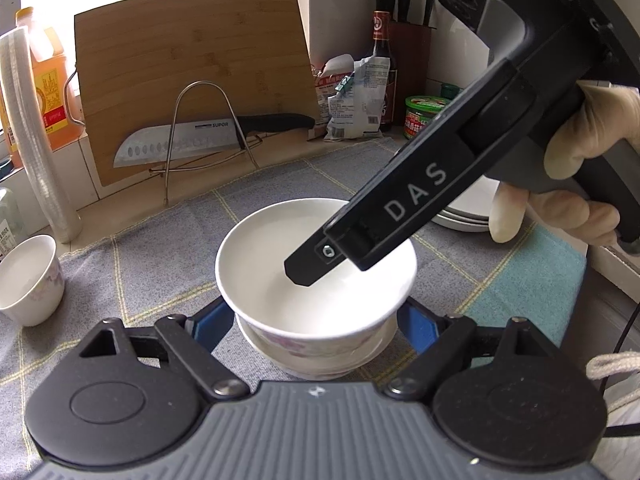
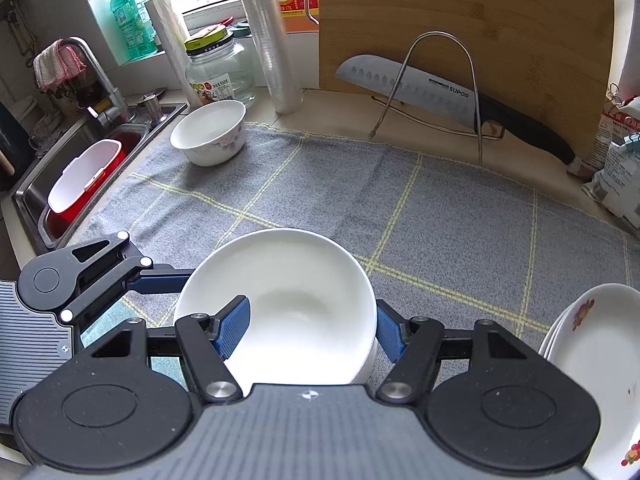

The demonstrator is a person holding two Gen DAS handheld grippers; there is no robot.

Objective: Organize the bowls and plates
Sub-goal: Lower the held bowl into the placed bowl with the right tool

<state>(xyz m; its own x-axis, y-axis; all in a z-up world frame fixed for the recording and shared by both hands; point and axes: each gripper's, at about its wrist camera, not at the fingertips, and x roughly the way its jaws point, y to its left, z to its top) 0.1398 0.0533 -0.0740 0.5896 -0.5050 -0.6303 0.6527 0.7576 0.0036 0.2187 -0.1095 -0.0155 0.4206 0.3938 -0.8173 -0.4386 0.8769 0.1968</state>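
Two white bowls nested on the grey checked cloth (image 2: pixel 440 216), and both tools are on them! The left gripper (image 1: pixel 316 320) has its blue pads either side of the stack, partly open, pressed against the lower bowl (image 1: pixel 320 356) with the purple flower print. The top bowl (image 1: pixel 312 264) sits inside it. From the right comes the right gripper (image 2: pixel 308 330), partly open too: one blue finger (image 2: pixel 232 330) reaches inside the top bowl, the other sits outside the wall, so the rim is between them; whether the pads actually pinch it, I cannot tell. A gloved hand (image 1: pixel 580 168) holds that tool. Another flowered bowl (image 2: pixel 210 132) stands well apart by the sink (image 2: pixel 36 184). Stacked plates (image 2: pixel 592 344) wait at the right edge of the cloth. Behind, a knife (image 2: pixel 440 94) rests on a wire stand against the bamboo cutting board (image 2: pixel 500 20)
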